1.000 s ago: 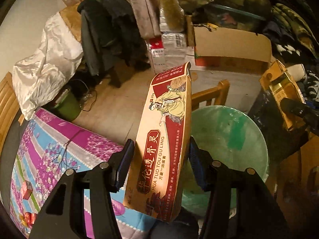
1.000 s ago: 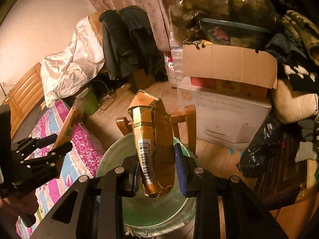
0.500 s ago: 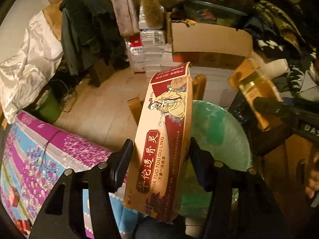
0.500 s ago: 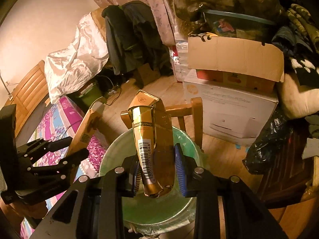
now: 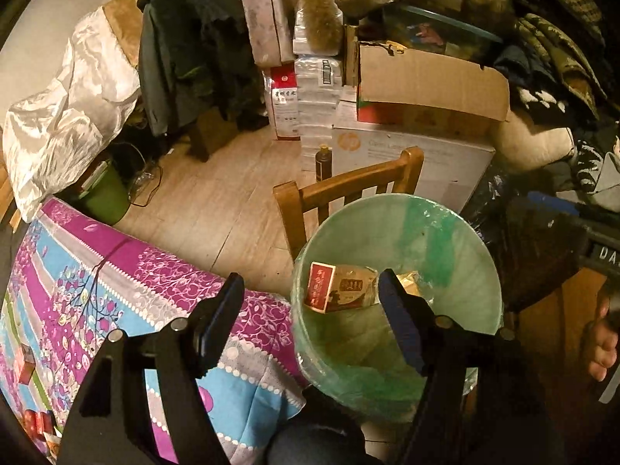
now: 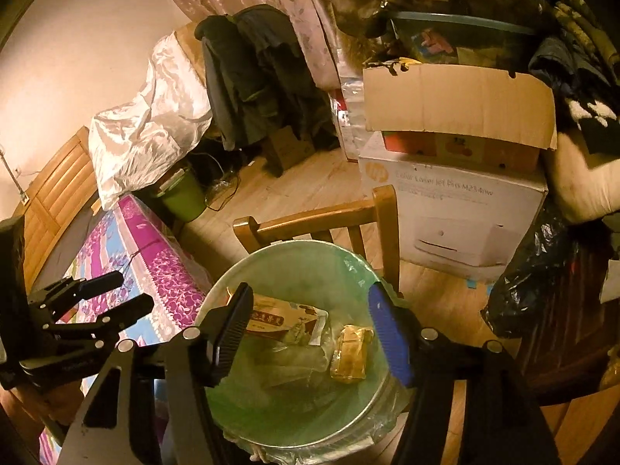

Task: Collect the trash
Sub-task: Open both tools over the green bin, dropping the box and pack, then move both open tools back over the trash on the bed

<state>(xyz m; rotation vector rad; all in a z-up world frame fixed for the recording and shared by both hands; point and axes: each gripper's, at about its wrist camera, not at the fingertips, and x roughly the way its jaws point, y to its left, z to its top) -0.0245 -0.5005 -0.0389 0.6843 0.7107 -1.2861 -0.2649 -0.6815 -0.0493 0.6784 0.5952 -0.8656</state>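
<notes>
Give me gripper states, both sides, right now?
Left gripper: jaws opening, nothing between them; the red box lies in the bin.
Right gripper: jaws opening, nothing held; the gold pack lies in the bin too.

Lined green bin (image 6: 348, 267) with red carton (image 6: 286, 319) and gold pack (image 6: 350, 354) inside.

The mouth of the bin (image 6: 294, 255) is left open from above, and its inside is only partly taken up by a carton (image 6: 286, 319) and a gold packet (image 6: 350, 352). Just behind the bin the way is barred by a chair back (image 6: 321, 221). Left of the bin the passage is closed off by the bed (image 5: 116, 290); right of it, by a black bag (image 6: 542, 279).
</notes>
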